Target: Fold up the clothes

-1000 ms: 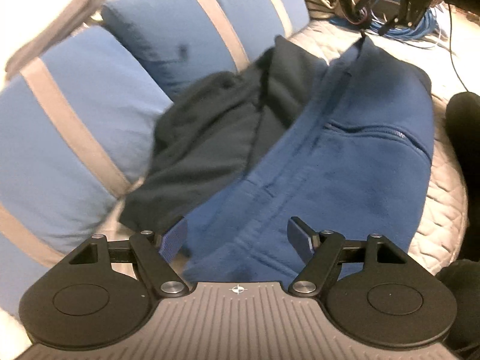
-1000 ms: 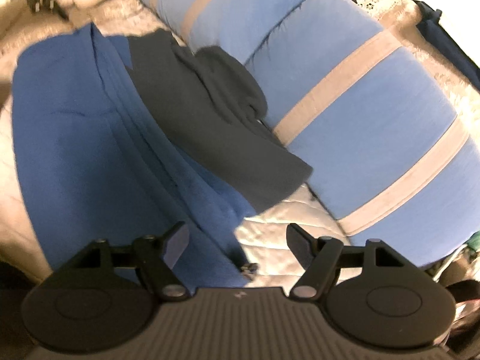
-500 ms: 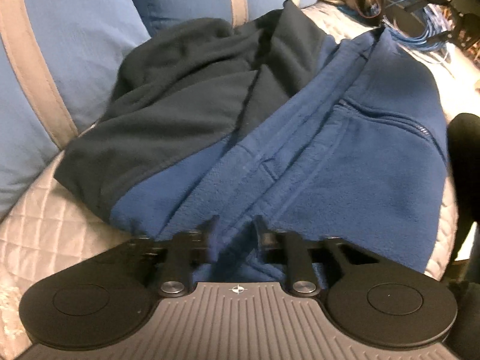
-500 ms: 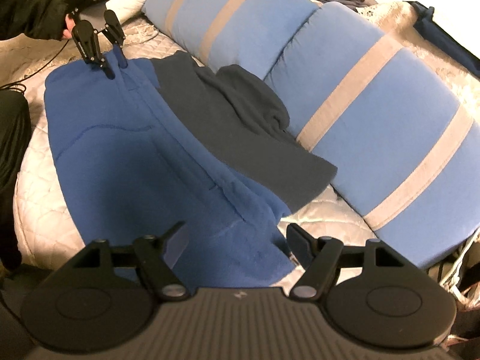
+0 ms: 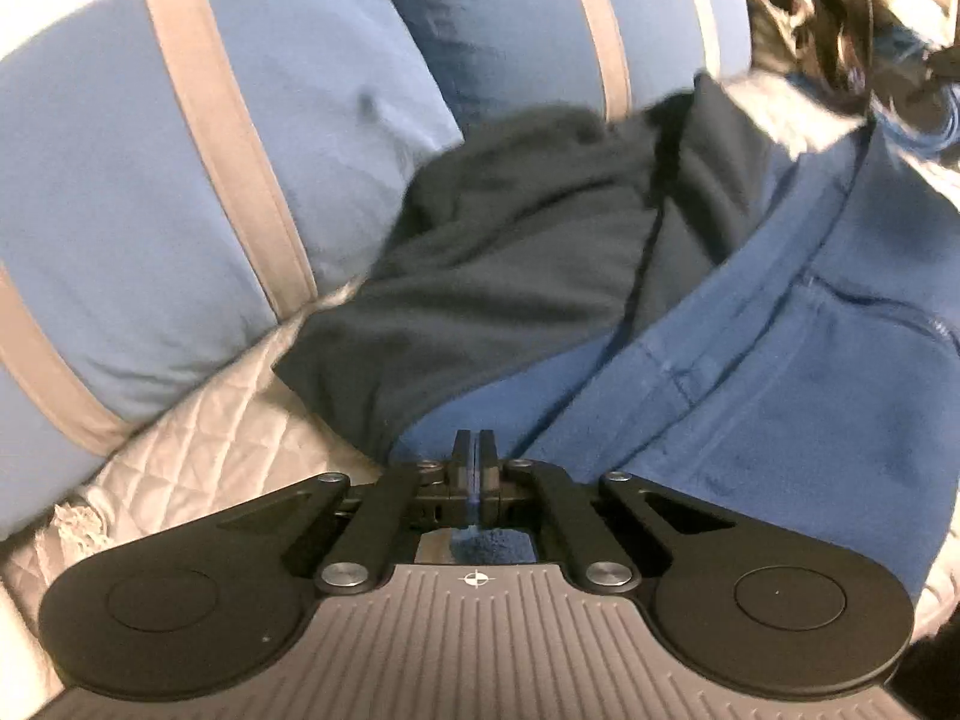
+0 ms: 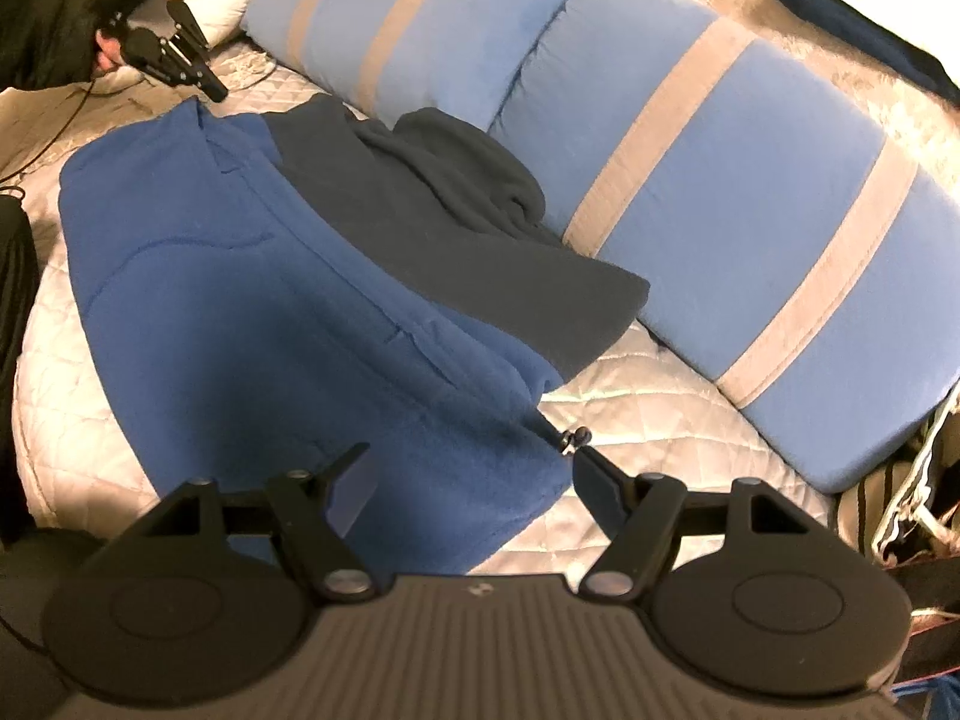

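Observation:
A blue fleece jacket (image 6: pixel 252 300) with dark navy lining (image 6: pixel 456 240) lies spread on a quilted bed. In the left wrist view my left gripper (image 5: pixel 474 450) is shut, pinching a bit of the blue fleece (image 5: pixel 750 408) at its near edge; blue fabric shows between and behind the fingers. In the right wrist view my left gripper (image 6: pixel 213 90) sits at the far collar end, fingers together. My right gripper (image 6: pixel 471 471) is open and empty, just above the jacket's near hem, with the zipper pull (image 6: pixel 576 437) lying between its fingers.
Two light-blue bolsters with grey stripes (image 6: pixel 750 210) (image 5: pixel 150 192) run along the jacket's far side. The quilted bedcover (image 6: pixel 654 420) shows around it. Cables and dark gear (image 5: pixel 870 30) lie past the far end.
My left gripper closed from open onto the blue fleece edge. My right gripper drew back and up, so more of the jacket shows.

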Available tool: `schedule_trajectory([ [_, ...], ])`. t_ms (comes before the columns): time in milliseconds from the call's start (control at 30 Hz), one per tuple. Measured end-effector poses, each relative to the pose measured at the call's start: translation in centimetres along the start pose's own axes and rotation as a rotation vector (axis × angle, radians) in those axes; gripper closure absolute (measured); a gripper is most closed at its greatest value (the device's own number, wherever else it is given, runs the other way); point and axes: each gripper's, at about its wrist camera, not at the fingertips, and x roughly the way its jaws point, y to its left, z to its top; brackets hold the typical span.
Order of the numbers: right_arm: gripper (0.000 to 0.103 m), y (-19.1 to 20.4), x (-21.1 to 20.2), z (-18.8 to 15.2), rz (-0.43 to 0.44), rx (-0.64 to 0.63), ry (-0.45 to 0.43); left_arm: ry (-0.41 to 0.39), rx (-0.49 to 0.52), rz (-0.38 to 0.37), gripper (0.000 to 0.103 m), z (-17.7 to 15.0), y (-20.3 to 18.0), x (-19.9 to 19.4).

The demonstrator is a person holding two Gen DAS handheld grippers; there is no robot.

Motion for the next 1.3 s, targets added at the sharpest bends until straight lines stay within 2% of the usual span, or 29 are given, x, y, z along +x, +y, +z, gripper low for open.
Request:
schedule_trajectory([
  [67,0.021,-0.7,0.4,-0.5,0.005,0.042,-0.005,-0.012,0.011,-0.022,0.102,-0.3,-0.4,-0.4],
  [167,0.021,-1.9,0.9,-1.4,0.019,0.122,-0.022,-0.040,-0.011,-0.001,0.098,-0.8,-0.7,-0.9],
  [200,0.021,-2.5,1.1,-1.8,0.026,0.159,-0.033,-0.049,-0.028,0.001,0.089,-1.1,-0.6,-1.2],
  [233,0.021,-3.0,1.3,-2.3,0.029,0.192,-0.042,-0.066,-0.043,0.010,0.073,-1.4,-0.6,-1.5],
  [300,0.021,-3.9,1.7,-3.2,0.034,0.255,-0.058,-0.108,-0.086,0.026,0.053,-2.2,0.0,-2.3],
  [333,0.021,-4.2,1.8,-3.6,0.032,0.276,-0.063,-0.127,-0.120,0.013,0.046,-2.7,0.5,-2.6],
  [433,0.021,-4.6,1.9,-4.6,0.028,0.320,-0.078,-0.172,-0.233,-0.030,0.039,-4.4,2.1,-3.4],
  [567,0.021,-4.5,1.5,-5.1,0.027,0.346,-0.100,-0.195,-0.376,-0.102,0.038,-6.9,3.8,-2.8],
  [733,0.021,-4.3,1.0,-5.5,0.040,0.384,-0.122,-0.203,-0.462,-0.217,0.037,-9.1,4.5,-0.2],
  [833,0.021,-3.9,0.8,-5.4,0.040,0.392,-0.121,-0.231,-0.542,-0.315,0.037,-10.4,5.2,1.4],
  [933,0.021,-3.6,0.4,-5.2,0.038,0.392,-0.117,-0.268,-0.589,-0.371,0.038,-11.2,5.8,2.4],
  [967,0.021,-3.5,0.3,-5.1,0.036,0.392,-0.116,-0.287,-0.598,-0.387,0.041,-11.5,5.8,2.5],
  [1033,0.021,-3.4,0.1,-5.0,0.037,0.400,-0.117,-0.316,-0.614,-0.423,0.066,-11.6,5.9,2.7],
  [1067,0.021,-3.4,0.1,-5.0,0.036,0.405,-0.117,-0.323,-0.622,-0.434,0.068,-11.6,5.9,2.8],
  [1133,0.021,-3.3,0.1,-5.1,0.028,0.409,-0.114,-0.340,-0.635,-0.425,0.082,-11.6,5.7,2.6],
  [1300,0.021,-3.4,0.6,-5.4,0.023,0.429,-0.109,-0.408,-0.679,-0.376,0.085,-11.5,5.3,1.3],
])
